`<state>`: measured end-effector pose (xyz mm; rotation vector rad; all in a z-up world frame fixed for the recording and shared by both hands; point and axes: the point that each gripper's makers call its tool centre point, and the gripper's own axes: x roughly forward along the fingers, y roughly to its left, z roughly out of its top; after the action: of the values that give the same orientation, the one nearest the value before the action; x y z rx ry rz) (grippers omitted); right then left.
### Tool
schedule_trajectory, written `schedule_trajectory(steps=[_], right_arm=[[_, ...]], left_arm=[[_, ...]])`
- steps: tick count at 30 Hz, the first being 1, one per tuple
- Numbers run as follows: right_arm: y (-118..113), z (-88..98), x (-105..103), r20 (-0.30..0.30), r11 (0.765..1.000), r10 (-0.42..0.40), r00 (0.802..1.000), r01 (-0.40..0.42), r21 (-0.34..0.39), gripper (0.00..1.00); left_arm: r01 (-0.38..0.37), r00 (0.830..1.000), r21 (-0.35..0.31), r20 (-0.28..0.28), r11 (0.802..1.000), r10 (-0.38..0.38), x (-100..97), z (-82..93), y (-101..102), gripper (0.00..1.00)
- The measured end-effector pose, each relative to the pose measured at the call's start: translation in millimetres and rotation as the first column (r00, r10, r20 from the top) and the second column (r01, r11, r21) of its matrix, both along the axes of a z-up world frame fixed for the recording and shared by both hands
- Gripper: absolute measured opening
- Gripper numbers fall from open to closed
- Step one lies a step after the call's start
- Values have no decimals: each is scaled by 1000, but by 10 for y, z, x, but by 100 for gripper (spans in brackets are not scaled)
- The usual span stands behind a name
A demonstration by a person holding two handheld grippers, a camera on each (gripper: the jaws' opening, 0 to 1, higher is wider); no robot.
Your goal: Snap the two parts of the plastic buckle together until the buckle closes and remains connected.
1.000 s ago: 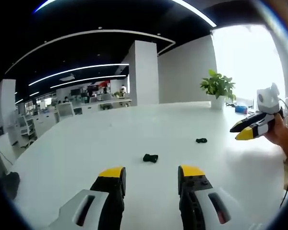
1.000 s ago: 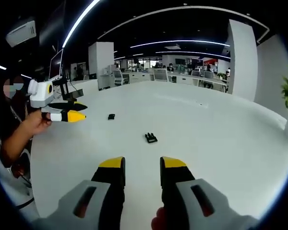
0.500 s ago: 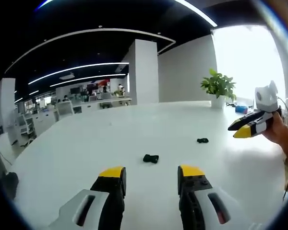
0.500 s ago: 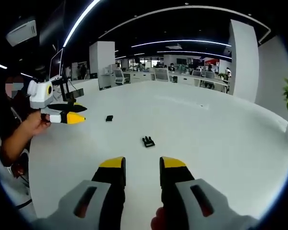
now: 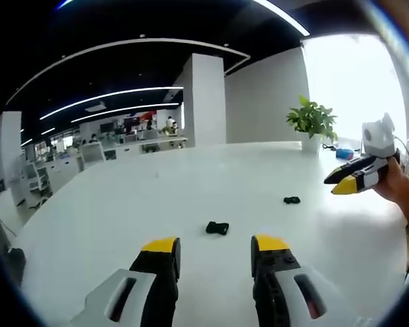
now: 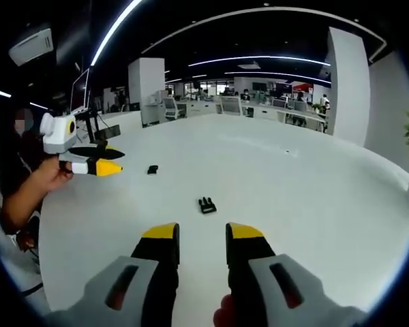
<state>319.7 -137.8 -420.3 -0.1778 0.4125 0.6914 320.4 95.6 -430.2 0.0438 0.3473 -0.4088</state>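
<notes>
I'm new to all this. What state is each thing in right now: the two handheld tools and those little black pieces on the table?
Left tool: open, holds nothing, above the table.
Right tool: open, holds nothing, above the table.
Buckle part with prongs: lies loose on the white table, unconnected.
Other buckle part: lies apart from the first, not snapped in.

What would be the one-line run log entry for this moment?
left hand-held gripper: open, empty | right hand-held gripper: open, empty | buckle halves: apart on white table | buckle: not joined
</notes>
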Motion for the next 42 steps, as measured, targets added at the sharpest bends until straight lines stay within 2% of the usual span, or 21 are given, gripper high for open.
schedule_trajectory(steps=[10,26,42], right_arm=[[22,37,59,2,999,28,1000,-28,-27,27],[38,134,202,15,999,41,999,-40,-21,27],[61,125,317,12,998,50,999,-49,-35,27]], left_arm=[[0,1000,-1,-6,1000,0,34,-12,-19,42],[3,1000,1,-16,1000,-3,147,-6,-10,41],[19,1000,10,-18,1000,-19,262,55,-31,40]])
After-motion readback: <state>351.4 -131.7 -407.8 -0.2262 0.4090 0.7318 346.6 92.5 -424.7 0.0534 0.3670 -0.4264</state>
